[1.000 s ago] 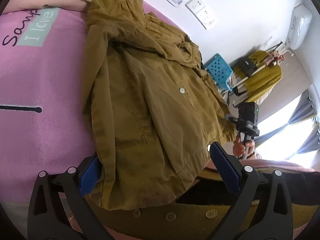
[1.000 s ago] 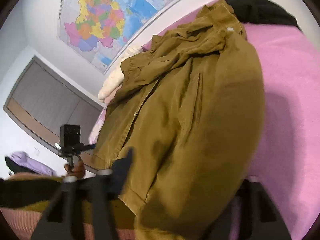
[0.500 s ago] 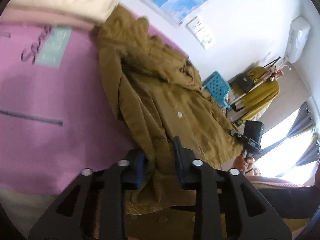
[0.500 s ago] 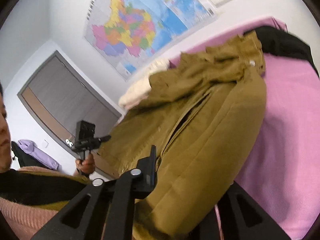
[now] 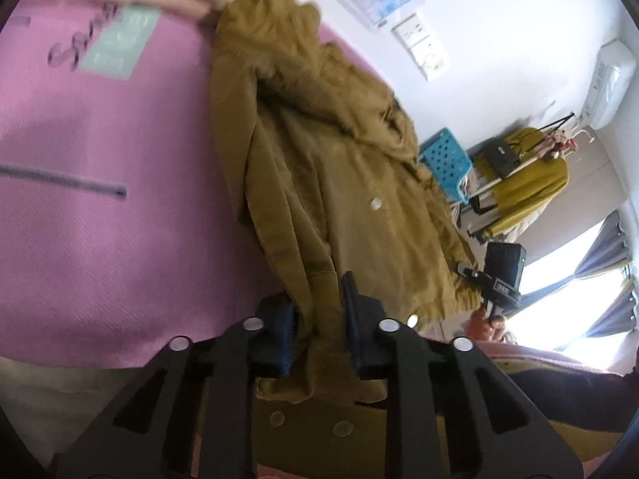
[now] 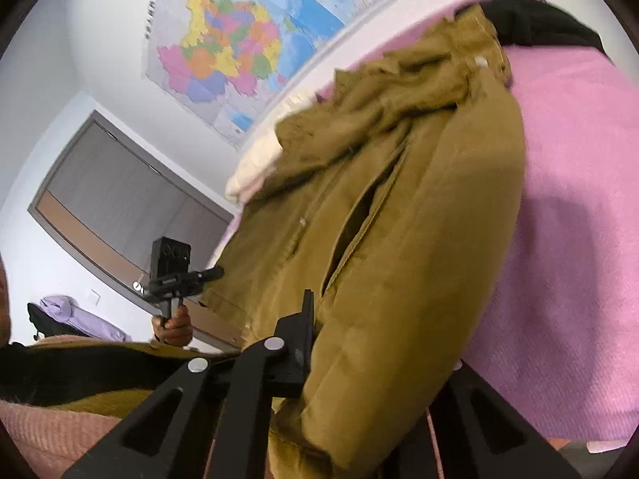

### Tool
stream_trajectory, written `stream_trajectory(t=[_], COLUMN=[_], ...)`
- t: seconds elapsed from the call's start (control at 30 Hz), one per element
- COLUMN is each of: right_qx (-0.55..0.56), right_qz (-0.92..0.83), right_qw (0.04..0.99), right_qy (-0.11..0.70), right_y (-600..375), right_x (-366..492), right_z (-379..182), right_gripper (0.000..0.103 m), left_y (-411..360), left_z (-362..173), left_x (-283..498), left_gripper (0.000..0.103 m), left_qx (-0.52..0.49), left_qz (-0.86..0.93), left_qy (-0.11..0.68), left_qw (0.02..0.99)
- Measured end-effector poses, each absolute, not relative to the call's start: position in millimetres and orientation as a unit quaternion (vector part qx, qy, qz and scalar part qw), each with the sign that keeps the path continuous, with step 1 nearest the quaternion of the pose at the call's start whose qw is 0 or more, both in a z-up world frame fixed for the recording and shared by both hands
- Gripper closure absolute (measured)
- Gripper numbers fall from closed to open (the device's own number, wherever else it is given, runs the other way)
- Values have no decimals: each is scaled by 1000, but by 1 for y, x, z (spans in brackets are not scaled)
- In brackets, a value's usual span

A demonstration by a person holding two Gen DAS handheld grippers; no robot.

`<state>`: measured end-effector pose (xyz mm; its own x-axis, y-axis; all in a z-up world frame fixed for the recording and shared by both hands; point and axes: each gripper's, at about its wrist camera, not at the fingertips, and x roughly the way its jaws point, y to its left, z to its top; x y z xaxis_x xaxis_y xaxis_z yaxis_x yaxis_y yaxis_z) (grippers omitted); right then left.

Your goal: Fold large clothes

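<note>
Left wrist view shows the mustard jacket [image 5: 343, 183], thick, soft and likely heavy, lying mid-frame on the pink bed [image 5: 120, 239], its bottom hem best for grasping, where the left gripper [image 5: 319, 319] and right gripper [image 6: 371, 359] fingers have just been closing onto bunched cloth.

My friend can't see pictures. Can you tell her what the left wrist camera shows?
A brown jacket lies on a pink bed cover, and the black left tool, whose jaws have just been closing, pinches the jacket's bottom edge. Past the jacket, a hand holds the other tool near a bright window, with a blue basket and a clothes rack behind.
</note>
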<state>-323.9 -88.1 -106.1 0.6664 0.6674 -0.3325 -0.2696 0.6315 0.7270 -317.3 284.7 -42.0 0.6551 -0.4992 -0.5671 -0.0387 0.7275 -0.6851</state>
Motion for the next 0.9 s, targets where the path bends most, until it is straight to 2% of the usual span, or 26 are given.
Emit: stream_trajectory(t=[0.1,0.3,0.57,0.9], right_qx=[341,297,317,340], right_qz=[289,329,305,274], right_qw=[857,877,873,879], right_qy=[255,185,210,194], right_y=[-94,-87,-96,-128], right_x=[-337,-368,-351,-305], right_z=[-81,-28,-30,9], right_gripper=[94,94,94,91], left_y=[286,295,315,328], left_z=[-13,35,22,61], left_x=[-324,-350,-337,-306], left_gripper=[87,87,86,83], left_qx=[-324,-310,-337,-333], left_qz=[-129,-144,-142,-140], left_qy=[364,308,338,333], left_qw=[864,888,867,871])
